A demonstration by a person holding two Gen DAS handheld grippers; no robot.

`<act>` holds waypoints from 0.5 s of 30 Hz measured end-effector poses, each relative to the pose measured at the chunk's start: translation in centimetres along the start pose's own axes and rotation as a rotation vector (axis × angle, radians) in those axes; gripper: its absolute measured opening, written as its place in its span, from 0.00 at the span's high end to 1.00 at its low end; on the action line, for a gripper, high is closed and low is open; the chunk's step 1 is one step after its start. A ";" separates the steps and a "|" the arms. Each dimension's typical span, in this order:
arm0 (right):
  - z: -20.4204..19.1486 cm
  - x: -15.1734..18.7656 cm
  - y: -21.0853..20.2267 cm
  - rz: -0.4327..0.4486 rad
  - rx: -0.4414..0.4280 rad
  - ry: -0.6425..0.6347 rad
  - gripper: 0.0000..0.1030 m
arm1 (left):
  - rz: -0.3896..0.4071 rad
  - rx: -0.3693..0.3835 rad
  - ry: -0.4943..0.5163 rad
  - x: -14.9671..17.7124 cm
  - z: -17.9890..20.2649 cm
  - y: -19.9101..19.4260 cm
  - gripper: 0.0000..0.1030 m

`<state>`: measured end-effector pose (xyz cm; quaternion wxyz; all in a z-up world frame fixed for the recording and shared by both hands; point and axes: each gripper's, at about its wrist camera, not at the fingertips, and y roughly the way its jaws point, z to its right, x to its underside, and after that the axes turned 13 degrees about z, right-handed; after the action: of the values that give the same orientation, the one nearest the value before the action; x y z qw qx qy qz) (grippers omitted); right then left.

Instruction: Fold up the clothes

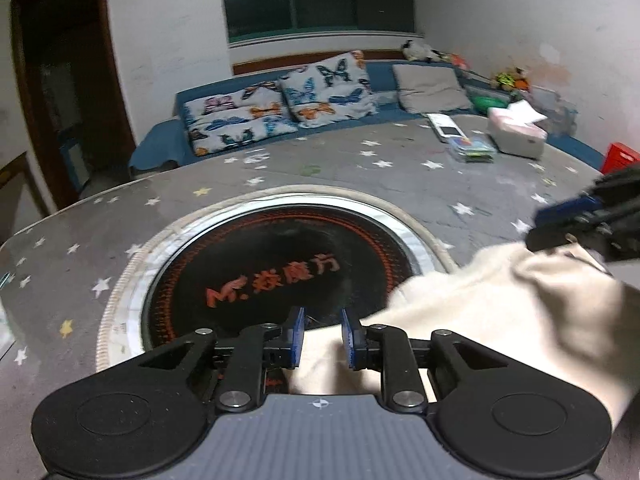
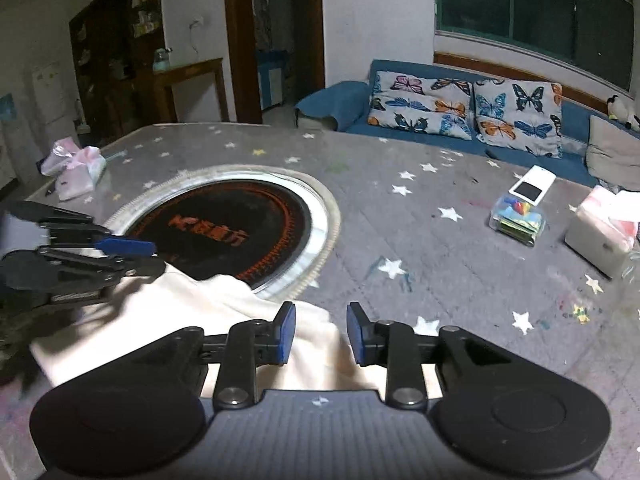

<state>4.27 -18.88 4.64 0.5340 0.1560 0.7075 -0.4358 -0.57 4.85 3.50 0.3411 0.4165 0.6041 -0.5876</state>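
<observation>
Cream cloth (image 2: 224, 312) overlaps round black hotplate (image 2: 224, 232); tissue box (image 2: 600, 240) well apart.

Each gripper — left gripper (image 1: 322, 334), right gripper (image 2: 321, 332) — has matte black linkage arms with silver screws, two blue fingers (image 2: 286, 332), round black discs and a ribbed grey body bearing a small crosshair mark.

Garment (image 1: 480, 312) lies on the table (image 1: 360, 176), overlapping the round inset (image 1: 280, 256) (near edge); sofa (image 1: 272, 108) behind
</observation>
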 end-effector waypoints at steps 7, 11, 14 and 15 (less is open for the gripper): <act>-2.0 -0.4 1.5 -0.019 -0.057 -0.001 0.74 | 0.019 0.104 -0.045 -1.0 2.2 -1.0 0.80; -2.3 0.2 3.0 -0.042 -0.037 0.006 0.74 | 0.004 0.140 -0.063 -0.9 3.5 -0.1 0.80; -2.4 0.8 3.6 -0.055 -0.024 -0.006 0.74 | -0.013 0.141 -0.080 -0.7 3.9 0.8 0.80; -2.5 0.9 3.8 -0.059 -0.020 -0.011 0.74 | -0.018 0.141 -0.085 -0.6 4.0 1.1 0.80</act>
<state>4.97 -14.99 2.22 0.5262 0.1276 0.7132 -0.4453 0.34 0.81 3.33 0.3310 0.4084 0.5500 -0.6489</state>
